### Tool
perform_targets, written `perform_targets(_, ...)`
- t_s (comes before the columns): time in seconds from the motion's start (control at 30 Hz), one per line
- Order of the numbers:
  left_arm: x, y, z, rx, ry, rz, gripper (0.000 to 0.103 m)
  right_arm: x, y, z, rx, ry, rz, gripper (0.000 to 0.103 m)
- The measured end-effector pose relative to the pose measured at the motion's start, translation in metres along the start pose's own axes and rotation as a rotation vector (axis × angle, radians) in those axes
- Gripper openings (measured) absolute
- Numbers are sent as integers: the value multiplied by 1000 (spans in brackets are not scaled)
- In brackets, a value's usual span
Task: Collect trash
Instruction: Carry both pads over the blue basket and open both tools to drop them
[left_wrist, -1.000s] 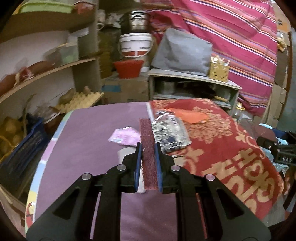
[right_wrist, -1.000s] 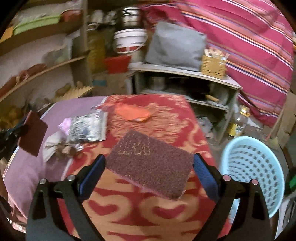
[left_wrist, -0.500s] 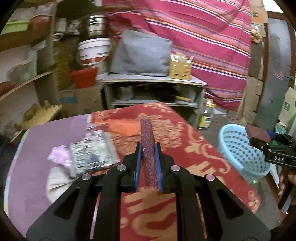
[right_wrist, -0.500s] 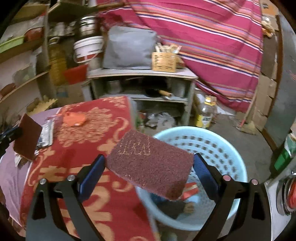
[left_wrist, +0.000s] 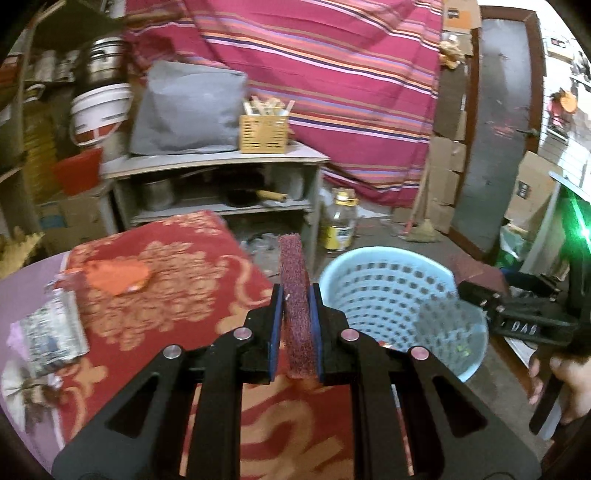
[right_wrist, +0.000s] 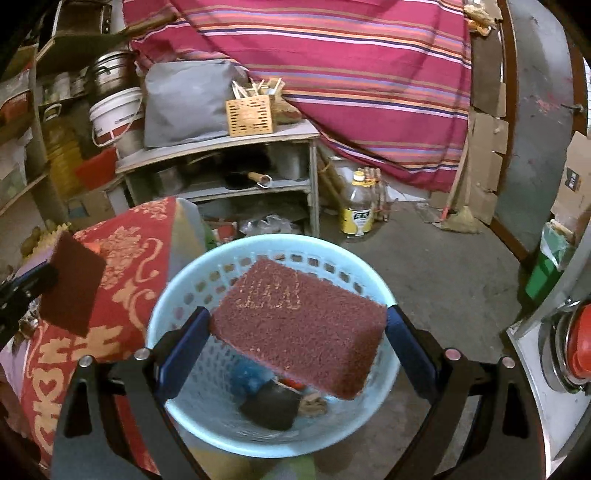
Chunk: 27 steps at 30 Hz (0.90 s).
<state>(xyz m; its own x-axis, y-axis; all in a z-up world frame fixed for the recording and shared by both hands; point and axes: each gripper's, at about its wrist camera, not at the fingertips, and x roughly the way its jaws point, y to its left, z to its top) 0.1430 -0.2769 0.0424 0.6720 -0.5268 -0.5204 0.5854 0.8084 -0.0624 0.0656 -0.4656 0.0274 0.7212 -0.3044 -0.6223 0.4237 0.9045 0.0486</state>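
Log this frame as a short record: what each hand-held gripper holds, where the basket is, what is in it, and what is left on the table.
left hand-held gripper: shut on a maroon scouring pad, held edge-on
right hand-held gripper: shut on a second scouring pad, held flat above the basket
basket: light blue, on the floor beside the table
basket contents: a dark item and scraps
table: orange scrap, foil packet

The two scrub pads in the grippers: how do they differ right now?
The left pad stands on edge, pinched across its thin side by the near-shut left gripper; the right pad lies flat, spanning the wide right gripper. The right pad is over the basket; the left is beside it, above the cloth edge. Both are maroon.
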Motion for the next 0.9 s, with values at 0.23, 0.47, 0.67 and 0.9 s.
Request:
perform_targets(0.23,35,-38,0,27,24,-68,13,6,-29,-4,26,14,-29,93)
perform_targets(0.47,70,-61,-8,46,72,-92,13,10,-45,-5,51,22,-35,93)
perform_targets(0.67,80,-56,-13,27,111,-66,30,13,-47,-5,64,26,-34,93)
perform_targets(0.9,54,-35,-7,-14,55,-8,65,14,-39,-4,50,28,-26,93)
